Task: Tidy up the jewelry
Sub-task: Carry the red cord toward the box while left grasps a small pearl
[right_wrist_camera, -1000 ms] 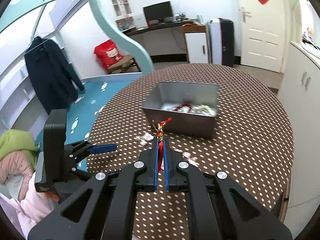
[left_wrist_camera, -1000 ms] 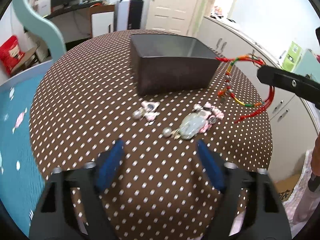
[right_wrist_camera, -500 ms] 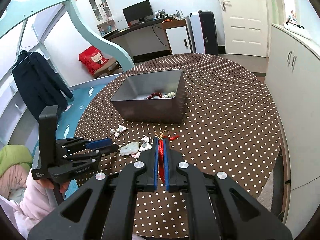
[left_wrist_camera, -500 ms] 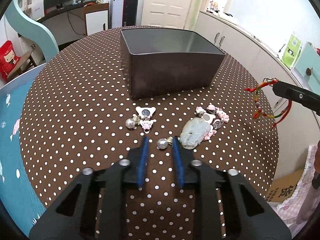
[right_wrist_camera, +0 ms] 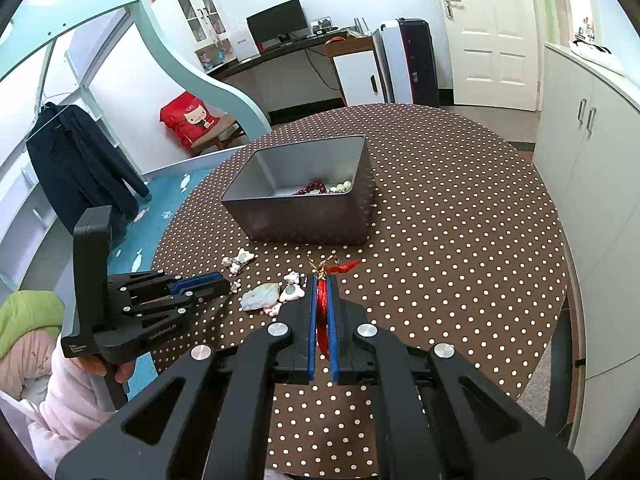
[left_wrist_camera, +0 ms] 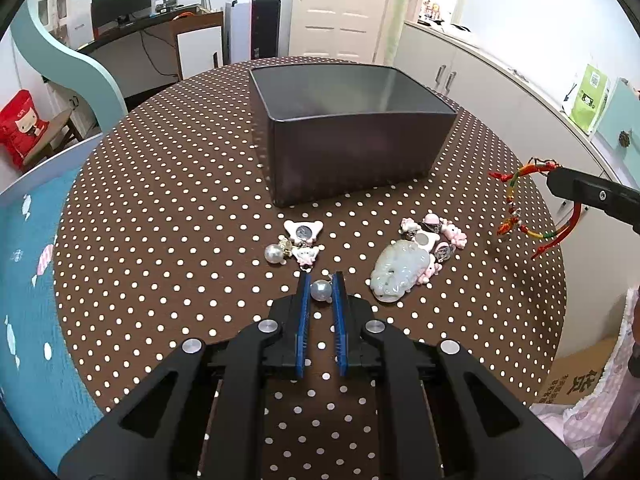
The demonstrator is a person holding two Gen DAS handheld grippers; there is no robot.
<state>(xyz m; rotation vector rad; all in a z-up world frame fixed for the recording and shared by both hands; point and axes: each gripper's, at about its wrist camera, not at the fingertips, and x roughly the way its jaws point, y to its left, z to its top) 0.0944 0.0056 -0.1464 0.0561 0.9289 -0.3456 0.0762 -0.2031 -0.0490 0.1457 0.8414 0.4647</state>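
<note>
now left gripper [left_wrist_camera: 321, 286] clamped on pearl bead [left_wrist_camera: 321, 290], right gripper [right_wrist_camera: 321, 286] pinching red cord bracelet [right_wrist_camera: 322, 300]

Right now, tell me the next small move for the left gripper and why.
Probably lift the left gripper straight up a little. Its jaws have just closed around the pearl bead, which still sits low over the polka-dot tablecloth, with the jade pendant close beside it. A short lift would show whether the grip holds before heading for the metal box.
</note>
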